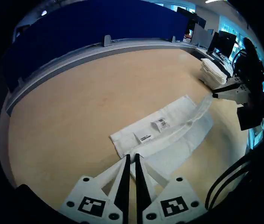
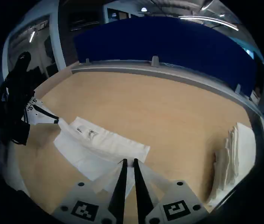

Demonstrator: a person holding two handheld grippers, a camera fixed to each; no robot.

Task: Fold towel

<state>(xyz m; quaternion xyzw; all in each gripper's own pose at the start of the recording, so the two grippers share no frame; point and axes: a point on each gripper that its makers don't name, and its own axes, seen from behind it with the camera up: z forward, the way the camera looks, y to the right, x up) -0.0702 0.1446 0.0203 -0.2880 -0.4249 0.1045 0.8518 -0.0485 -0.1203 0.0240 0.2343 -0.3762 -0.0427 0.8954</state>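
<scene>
- Two grippers hold one white towel (image 1: 173, 110) by its opposite ends, low over the wooden counter (image 1: 94, 100), with a lengthwise fold apparently under way.
- Nearest, at the towel's near corner, the left gripper (image 1: 131, 157) has its fingers (image 1: 124, 183) drawn together, with cloth pinched between them.
- At the towel's other end, the right gripper (image 2: 128, 161) is likewise clamped on a corner, its fingers all but closed on the fabric.
- Between the two, the held edge rides raised above the rest of the towel, which lies flat on the counter with its tags (image 1: 161, 124) facing up.
- Judged from this, the step in hand is carrying that raised edge across the towel. The next move calls for both grippers to travel together, keep the edge taut, lay it square along the opposite edge, and only then part their fingers.
- Just beyond the towel's right-gripper end sits a stack of folded towels (image 1: 212, 72).
- Farthest behind the towel, a blue divider (image 1: 94, 22) runs along the back of the counter.
</scene>
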